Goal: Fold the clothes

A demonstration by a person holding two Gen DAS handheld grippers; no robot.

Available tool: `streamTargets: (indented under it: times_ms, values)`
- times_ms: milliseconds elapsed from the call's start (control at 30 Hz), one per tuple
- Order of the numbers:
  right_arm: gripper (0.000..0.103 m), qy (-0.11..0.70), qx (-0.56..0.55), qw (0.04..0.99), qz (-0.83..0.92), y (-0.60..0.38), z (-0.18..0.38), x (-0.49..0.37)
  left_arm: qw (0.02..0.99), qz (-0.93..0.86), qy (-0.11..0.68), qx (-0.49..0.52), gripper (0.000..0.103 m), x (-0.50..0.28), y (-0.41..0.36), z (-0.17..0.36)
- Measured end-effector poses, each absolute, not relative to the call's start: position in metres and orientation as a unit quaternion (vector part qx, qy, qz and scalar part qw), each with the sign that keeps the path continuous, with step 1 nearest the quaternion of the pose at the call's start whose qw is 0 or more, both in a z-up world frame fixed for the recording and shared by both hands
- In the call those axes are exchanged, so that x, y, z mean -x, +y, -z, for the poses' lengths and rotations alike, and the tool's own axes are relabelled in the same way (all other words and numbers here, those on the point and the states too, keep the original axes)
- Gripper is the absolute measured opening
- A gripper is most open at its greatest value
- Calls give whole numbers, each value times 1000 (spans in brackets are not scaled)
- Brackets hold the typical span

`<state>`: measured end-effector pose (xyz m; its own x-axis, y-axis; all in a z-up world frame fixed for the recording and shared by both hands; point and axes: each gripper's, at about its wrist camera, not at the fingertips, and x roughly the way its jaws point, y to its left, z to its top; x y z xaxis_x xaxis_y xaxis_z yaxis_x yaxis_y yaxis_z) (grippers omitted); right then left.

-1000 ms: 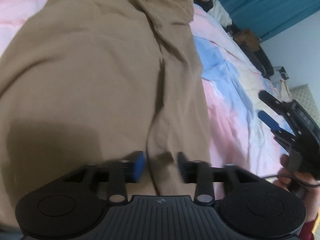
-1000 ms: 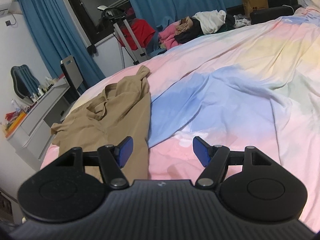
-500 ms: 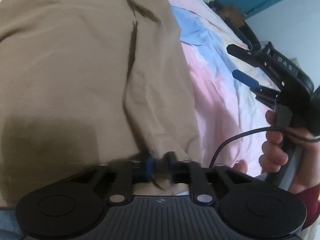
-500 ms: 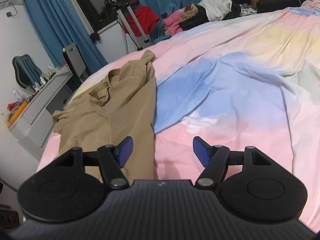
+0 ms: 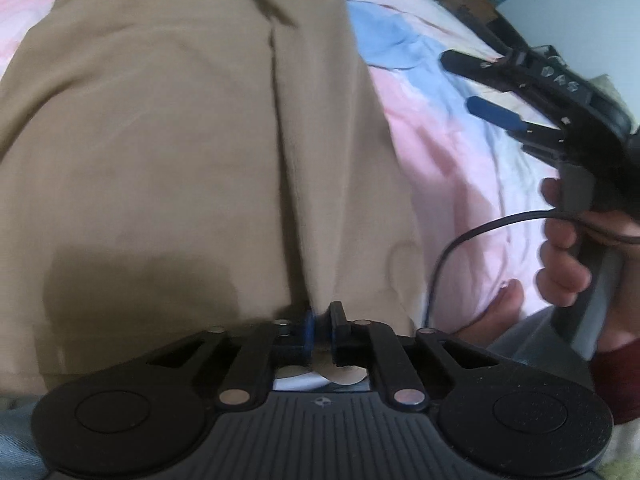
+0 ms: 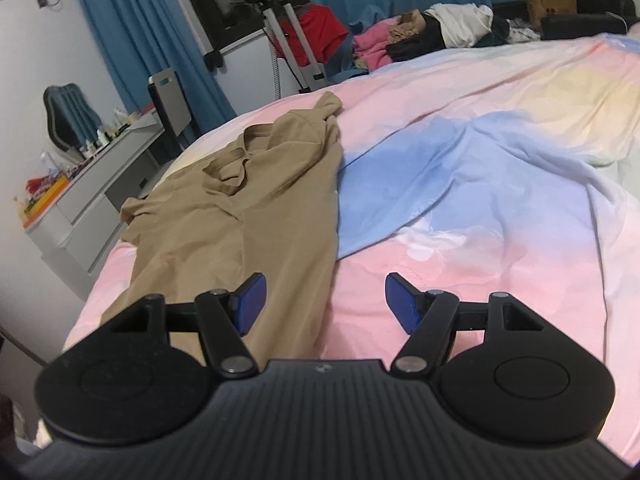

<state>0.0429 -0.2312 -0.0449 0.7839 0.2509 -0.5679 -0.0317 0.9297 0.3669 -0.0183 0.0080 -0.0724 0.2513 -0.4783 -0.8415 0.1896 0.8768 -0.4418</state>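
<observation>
A tan garment lies spread lengthwise on the bed and fills most of the left wrist view. My left gripper is shut on the garment's near hem, with a ridge of cloth rising from between its fingers. In the right wrist view the same tan garment stretches away on the left side of the bed, collar end far. My right gripper stands open above the garment's right edge and the sheet, with nothing between its blue pads. The right gripper also shows in the left wrist view, held by a hand.
The bed has a pastel pink, blue and yellow sheet. A pile of clothes lies at the far end. A grey dresser with small items stands left of the bed. A cable hangs from the right gripper's handle.
My left gripper went from open to shut on the near hem of the tan garment. My right gripper, still open, moved left, closer to the garment's right edge.
</observation>
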Motion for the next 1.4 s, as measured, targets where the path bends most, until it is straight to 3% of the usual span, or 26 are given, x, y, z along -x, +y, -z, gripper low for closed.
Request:
streamTargets:
  times_ms: [33,100,200,400,467,867,933,1000,1033,1333,1400]
  values:
    - [69,319,-167,930,-76,-230,44,-42,780,217,573,126,20,18,9,70]
    - [69,317,-160,932,-75,-227,43,-40,783,214,570,131,40,14,13,63]
    - [69,307,-158,936,-71,-227,40,-39,787,211,563,138,52,8,19,52]
    - [69,285,-155,944,-58,-228,35,-36,852,171,476,131,69,-49,31,24]
    - [69,281,-155,945,-56,-228,36,-37,860,156,466,141,69,-80,30,26]
    - [69,283,-165,943,-51,-219,51,-53,894,52,408,179,64,-238,23,51]
    - [69,287,-170,941,-55,-216,56,-59,895,50,406,180,49,-251,20,58]
    - [69,284,-162,943,-58,-211,58,-65,900,43,402,163,7,-256,18,58]
    - [69,281,-156,945,-58,-208,58,-68,907,38,394,142,3,-259,15,58]
    - [69,287,-155,944,-58,-204,69,-85,931,15,363,31,6,-264,-1,73]
    - [69,286,-156,944,-57,-205,69,-85,933,22,357,27,18,-256,-2,68]
